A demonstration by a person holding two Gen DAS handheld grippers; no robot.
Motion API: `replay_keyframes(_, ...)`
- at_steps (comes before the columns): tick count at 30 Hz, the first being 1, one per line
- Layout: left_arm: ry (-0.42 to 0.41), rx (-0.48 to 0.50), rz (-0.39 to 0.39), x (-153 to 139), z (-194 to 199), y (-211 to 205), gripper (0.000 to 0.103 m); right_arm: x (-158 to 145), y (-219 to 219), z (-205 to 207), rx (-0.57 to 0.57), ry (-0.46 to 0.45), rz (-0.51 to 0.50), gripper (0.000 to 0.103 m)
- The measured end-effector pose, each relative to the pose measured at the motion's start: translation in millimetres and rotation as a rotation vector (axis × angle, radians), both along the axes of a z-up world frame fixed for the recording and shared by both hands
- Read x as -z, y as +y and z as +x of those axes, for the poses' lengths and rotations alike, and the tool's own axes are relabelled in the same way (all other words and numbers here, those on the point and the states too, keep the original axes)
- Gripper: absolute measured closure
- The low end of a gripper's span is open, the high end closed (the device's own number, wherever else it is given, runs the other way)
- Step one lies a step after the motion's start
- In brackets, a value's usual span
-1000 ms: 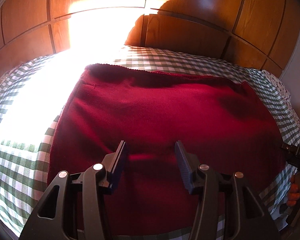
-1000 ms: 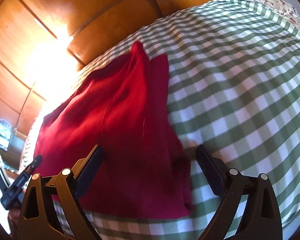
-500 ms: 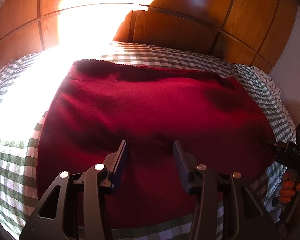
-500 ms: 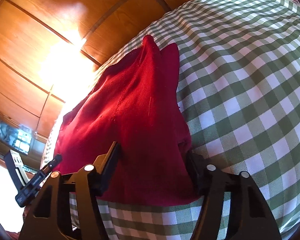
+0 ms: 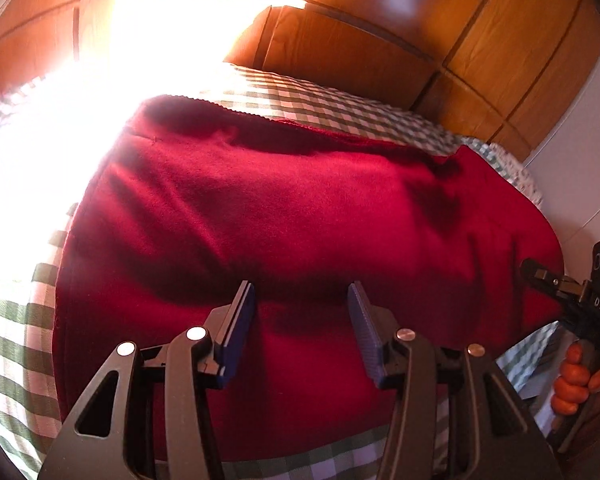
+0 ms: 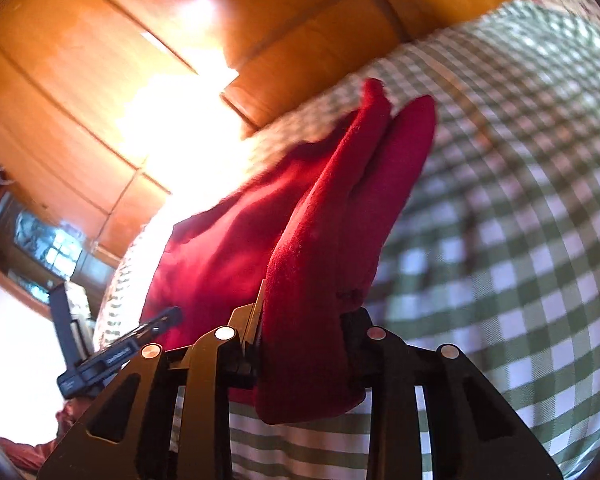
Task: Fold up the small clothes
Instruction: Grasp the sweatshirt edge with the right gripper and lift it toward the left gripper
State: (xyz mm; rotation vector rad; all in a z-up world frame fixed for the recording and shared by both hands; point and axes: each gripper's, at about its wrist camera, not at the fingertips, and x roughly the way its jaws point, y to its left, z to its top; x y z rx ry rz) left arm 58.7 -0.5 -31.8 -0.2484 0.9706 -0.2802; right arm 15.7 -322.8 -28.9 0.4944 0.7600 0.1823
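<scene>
A dark red garment point(image 5: 300, 220) lies spread on the green-and-white checked bed cover point(image 5: 12, 320). My left gripper point(image 5: 302, 308) hovers open just above the garment's near part, with only the flat cloth below its blue pads. In the right wrist view my right gripper point(image 6: 304, 312) has its jaws closing on a bunched edge of the garment point(image 6: 320, 220), which rises off the bed cover point(image 6: 500, 240) in a raised fold. The left wrist view shows the right gripper point(image 5: 540, 280) at the garment's right edge. The left gripper point(image 6: 156, 324) appears low on the left of the right wrist view.
A wooden panelled wall point(image 5: 380, 40) stands behind the bed, with strong sun glare point(image 5: 140, 40) washing out the left side. A floral pillow point(image 5: 520, 176) lies at the far right corner. A person's hand point(image 5: 576, 380) grips the right tool's handle.
The right gripper's wide jaws have closed on the garment's near right edge and risen, pulling the cloth into a raised fold. The left gripper has drifted slightly over the garment, jaws unchanged.
</scene>
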Motion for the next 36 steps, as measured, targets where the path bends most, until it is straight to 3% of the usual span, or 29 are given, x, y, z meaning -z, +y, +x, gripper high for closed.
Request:
replay_keyframes(7, -0.004, -0.053, -0.054, -5, -16, 43, 0.056, -40, 64, 15, -0.153, -0.075, -0.071, 0.077)
replay_keyframes(13, -0.003, -0.130, -0.213, -7, -26, 96, 0.056, -51, 124, 34, -0.290, -0.083, -0.102, 0.078)
replay_keyframes(19, -0.011, -0.167, -0.354, -9, -40, 137, 0.055, -37, 192, 52, -0.446, -0.039, -0.145, 0.078)
replay_keyframes(23, -0.023, -0.158, -0.465, -11, -47, 155, 0.046, -11, 235, 65, -0.521, 0.026, -0.214, 0.078)
replay_keyframes(28, 0.002, -0.143, -0.562, -8, -48, 162, 0.038, 14, 268, 67, -0.556, 0.056, -0.389, 0.078)
replay_keyframes(31, 0.024, -0.129, -0.575, -10, -42, 160, 0.035, 16, 273, 58, -0.591, 0.004, -0.434, 0.061)
replay_keyframes(32, 0.026, -0.118, -0.574, -12, -39, 157, 0.033, 15, 274, 53, -0.607, -0.001, -0.413, 0.047)
replay_keyframes(36, 0.052, -0.087, -0.535, -18, -32, 148, 0.029, 10, 268, 38, -0.665, -0.022, -0.332, 0.045)
